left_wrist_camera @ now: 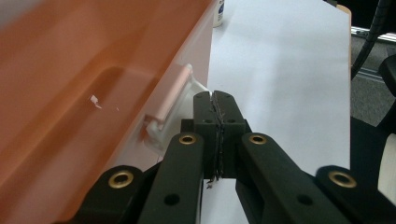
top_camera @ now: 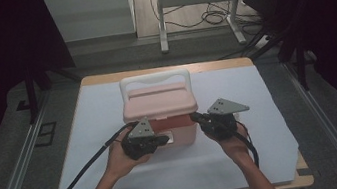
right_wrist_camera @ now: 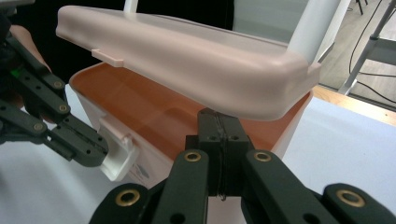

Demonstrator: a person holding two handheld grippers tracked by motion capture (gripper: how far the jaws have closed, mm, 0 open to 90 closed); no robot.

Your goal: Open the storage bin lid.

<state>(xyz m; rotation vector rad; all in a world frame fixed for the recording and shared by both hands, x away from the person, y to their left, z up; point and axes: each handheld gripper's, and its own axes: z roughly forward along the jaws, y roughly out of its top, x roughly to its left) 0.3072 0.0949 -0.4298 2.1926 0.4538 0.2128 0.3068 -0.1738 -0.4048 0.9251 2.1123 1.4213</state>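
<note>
At frame centre on the counter (top_camera: 260, 111), the pink storage box (top_camera: 160, 121) has its lid (right_wrist_camera: 187, 60) lifted ajar. Left tool (left_wrist_camera: 218, 105), closed empty, meets the latch (left_wrist_camera: 170, 105); right tool (right_wrist_camera: 219, 122), closed empty, props the lid. Full opening remains.

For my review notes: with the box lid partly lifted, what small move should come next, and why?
Probably raise the right gripper further: its shut jaws sit under the front edge of the pink lid, already clear of the box. The left gripper, shut, is at the white latch.

One pink box (top_camera: 160, 113), two grippers, one table (top_camera: 232, 62).
</note>
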